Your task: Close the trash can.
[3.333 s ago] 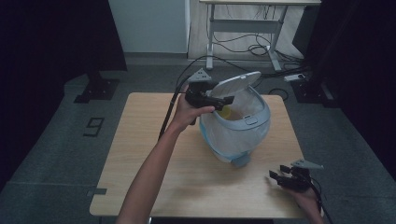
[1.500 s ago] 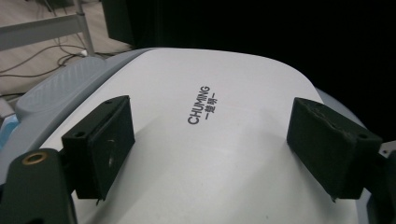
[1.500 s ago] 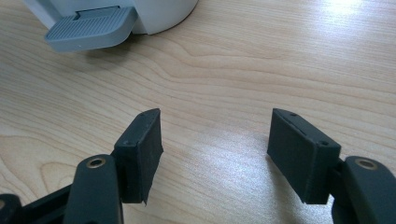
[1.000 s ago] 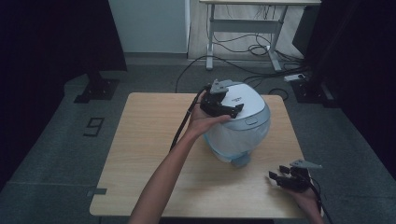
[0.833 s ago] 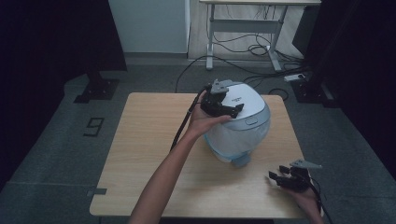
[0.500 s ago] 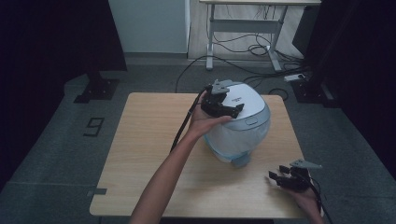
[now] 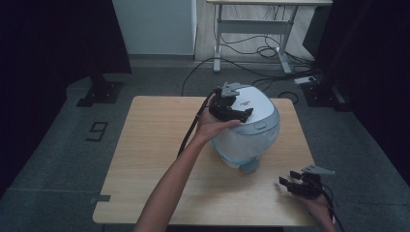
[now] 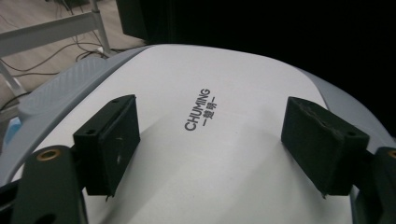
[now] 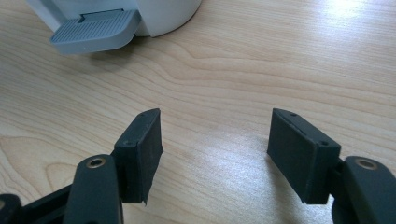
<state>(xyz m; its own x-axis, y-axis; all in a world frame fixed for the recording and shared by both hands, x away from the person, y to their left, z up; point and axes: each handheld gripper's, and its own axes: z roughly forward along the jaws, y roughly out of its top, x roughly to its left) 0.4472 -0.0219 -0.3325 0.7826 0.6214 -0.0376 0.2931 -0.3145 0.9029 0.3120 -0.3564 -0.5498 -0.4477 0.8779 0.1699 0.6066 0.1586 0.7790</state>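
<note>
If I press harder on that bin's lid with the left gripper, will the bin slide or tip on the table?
The bin looks rounded and taller than its base, so a sideways shove may tip it. Straight down it probably stays put. The lid is smooth and glossy, and the left gripper stands open over it, so the pads could skid.

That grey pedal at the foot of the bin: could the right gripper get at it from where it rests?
Probably yes. The right gripper is open and facing the pedal, with bare table between them.
</note>
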